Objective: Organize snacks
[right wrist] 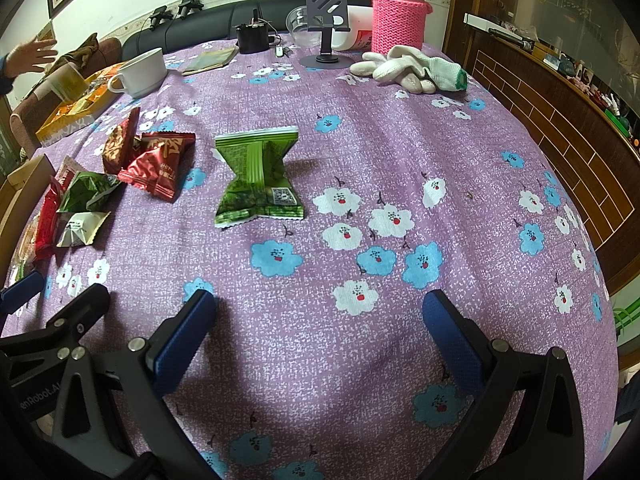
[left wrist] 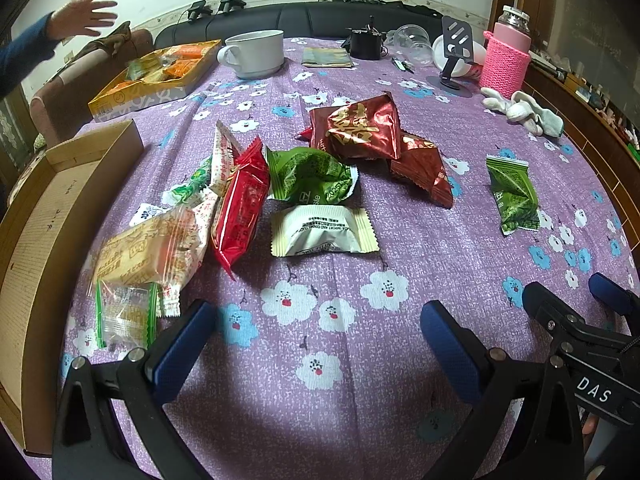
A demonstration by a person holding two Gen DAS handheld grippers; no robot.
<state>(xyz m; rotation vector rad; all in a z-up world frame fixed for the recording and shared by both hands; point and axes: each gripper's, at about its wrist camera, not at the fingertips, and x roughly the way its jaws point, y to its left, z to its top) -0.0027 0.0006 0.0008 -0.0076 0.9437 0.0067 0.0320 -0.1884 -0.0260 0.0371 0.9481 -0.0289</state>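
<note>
Jaws of both the left gripper (left wrist: 318, 320) and right gripper (right wrist: 318, 312) stand apart, empty, above the bench (right wrist: 400, 152). Snack packets (left wrist: 240, 208) lie piled ahead; one green packet (right wrist: 258, 178) sits apart.

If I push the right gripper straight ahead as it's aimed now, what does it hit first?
Probably the lone green snack packet, slightly left of the right gripper centreline. Only bare tablecloth lies between, though fisheye depth is uncertain and it might pass just right of it.

Left tool (left wrist: 318, 320) and right tool (right wrist: 320, 312), fingers wide apart, empty.
</note>
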